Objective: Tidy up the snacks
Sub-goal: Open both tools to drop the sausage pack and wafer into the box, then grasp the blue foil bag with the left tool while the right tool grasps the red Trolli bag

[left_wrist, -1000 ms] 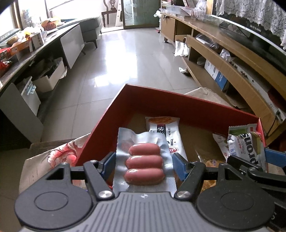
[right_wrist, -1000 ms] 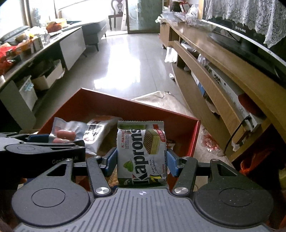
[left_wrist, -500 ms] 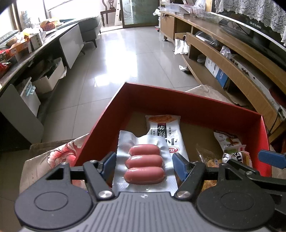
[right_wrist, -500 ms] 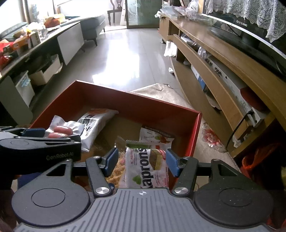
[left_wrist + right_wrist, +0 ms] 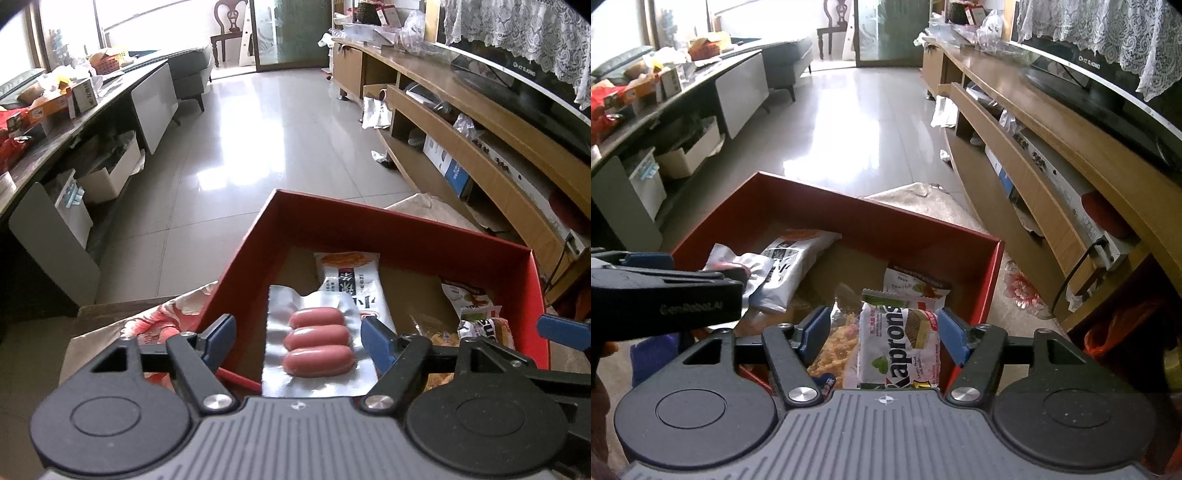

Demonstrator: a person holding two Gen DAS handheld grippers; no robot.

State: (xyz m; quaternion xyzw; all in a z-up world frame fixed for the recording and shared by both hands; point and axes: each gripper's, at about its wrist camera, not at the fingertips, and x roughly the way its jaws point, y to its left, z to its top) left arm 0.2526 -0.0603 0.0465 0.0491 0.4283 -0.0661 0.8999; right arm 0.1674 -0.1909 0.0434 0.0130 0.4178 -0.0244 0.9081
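Note:
A red box holds several snack packs. My left gripper hangs over its near left part, jaws opening; a clear pack of three pink sausages lies between the blue pads, with a gap on the left side. A white long packet lies just beyond it. My right gripper is over the box's near right corner, jaws opening; the Kaprons wafer pack rests in the box between the pads, free of them. The left gripper's side shows at the left of the right wrist view.
A yellow noodle snack bag and a white-and-red packet lie in the box too. The box sits on a flowered cloth. A low wooden TV bench runs along the right, a dark counter along the left, tiled floor beyond.
Both grippers' jaws have widened. The wafer pack, held upright a second ago, has dropped into the box. The sausage pack has settled lower between the left pads.

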